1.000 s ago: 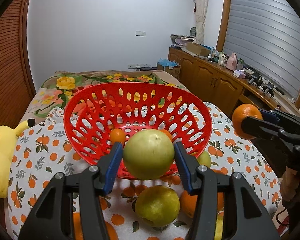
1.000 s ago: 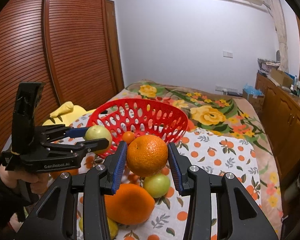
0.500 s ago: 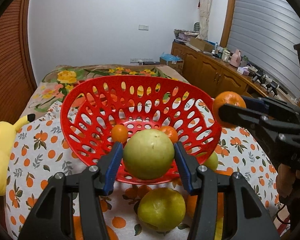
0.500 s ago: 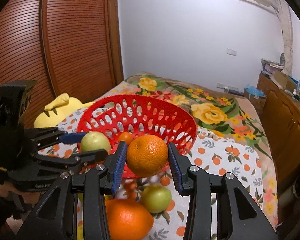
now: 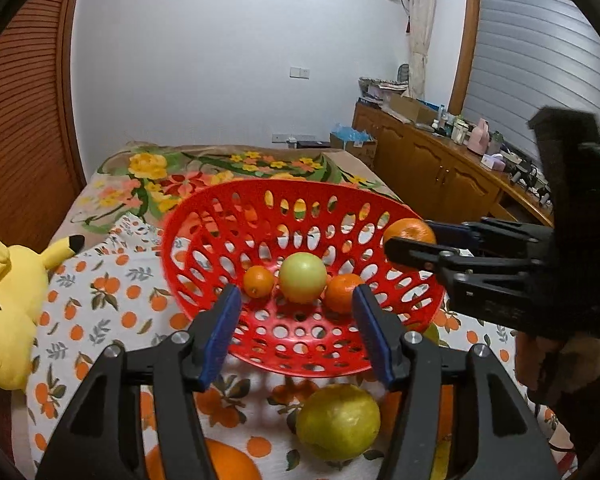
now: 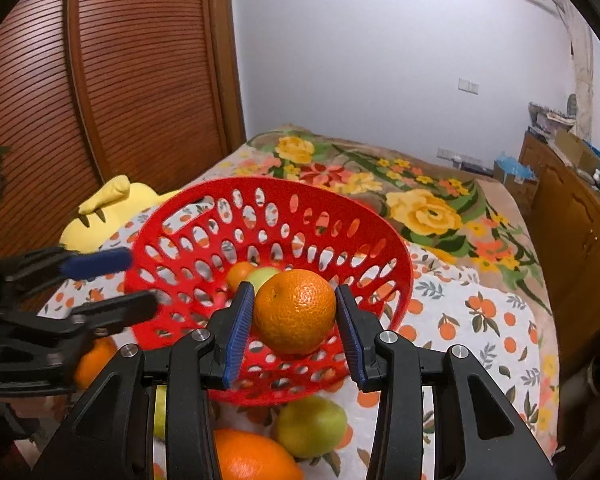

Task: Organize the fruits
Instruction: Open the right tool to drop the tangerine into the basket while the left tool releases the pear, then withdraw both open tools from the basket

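Observation:
A red perforated basket (image 5: 228,216) (image 6: 364,232) stands on the orange-print cloth. A pale green apple (image 5: 302,277) lies inside it between two small oranges (image 5: 258,281) (image 5: 343,292). My left gripper (image 5: 296,320) hovers at the basket's near rim; its jaws are opening with nothing between them, the apple lying beyond the tips. My right gripper (image 6: 295,316) is shut on a large orange (image 6: 295,311) over the basket's near edge; in the left wrist view that orange (image 5: 409,230) shows at the basket's right rim.
Loose fruit lies on the cloth before the basket: a yellow-green fruit (image 5: 338,420), a green one (image 6: 311,425) and a big orange (image 6: 252,456). A yellow plush toy (image 5: 8,312) sits at the left. A wooden cabinet (image 5: 432,168) runs along the right.
My left gripper let go of the green apple, which now rests in the basket between the small oranges. My right gripper carried its orange closer, to above the basket's edge.

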A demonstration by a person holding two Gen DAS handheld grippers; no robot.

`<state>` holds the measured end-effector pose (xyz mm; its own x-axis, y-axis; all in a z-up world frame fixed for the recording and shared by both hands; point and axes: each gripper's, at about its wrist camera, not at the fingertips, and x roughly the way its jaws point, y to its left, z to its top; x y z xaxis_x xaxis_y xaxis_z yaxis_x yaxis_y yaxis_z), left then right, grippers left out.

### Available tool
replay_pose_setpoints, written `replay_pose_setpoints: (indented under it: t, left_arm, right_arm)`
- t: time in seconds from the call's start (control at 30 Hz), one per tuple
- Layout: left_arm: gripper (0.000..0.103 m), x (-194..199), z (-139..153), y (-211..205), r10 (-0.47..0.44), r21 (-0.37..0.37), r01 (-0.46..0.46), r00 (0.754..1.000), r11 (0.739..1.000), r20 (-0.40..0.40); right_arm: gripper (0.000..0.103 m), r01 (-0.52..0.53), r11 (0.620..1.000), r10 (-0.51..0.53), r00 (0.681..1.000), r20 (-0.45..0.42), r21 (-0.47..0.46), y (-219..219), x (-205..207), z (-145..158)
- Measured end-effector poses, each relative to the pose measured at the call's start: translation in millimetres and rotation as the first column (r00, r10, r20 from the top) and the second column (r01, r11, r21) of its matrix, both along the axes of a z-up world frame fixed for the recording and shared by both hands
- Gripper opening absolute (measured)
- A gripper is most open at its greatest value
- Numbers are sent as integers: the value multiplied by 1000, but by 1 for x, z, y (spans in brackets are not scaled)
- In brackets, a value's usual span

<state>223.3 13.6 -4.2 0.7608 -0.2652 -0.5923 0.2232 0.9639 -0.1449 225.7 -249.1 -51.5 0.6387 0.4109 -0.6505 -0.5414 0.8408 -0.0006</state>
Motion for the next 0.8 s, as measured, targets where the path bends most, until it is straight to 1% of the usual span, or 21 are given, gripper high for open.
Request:
replay_pose_setpoints:
  t: [0.23,0.33,0.5,0.8]
  left_arm:
    - [66,-3,7,15,30,8,-30,999,1000,20]
    - [69,-6,9,17,54,42,-56,997,998,53]
    - [70,-2,8,25,47,22,-48,998,999,47]
    - [70,-2,5,27,37,32,-38,999,999,34]
  right_arm:
    - [42,19,998,-20,1000,-15,-56,8,21,-13]
    - [42,23,998,-24,999,-23,-54,7,27,-15]
    - [43,24,999,-25,999,-34,-39,8,31,-17]
    - [44,21,1000,-22,1000,-15,-17,7,22,-6]
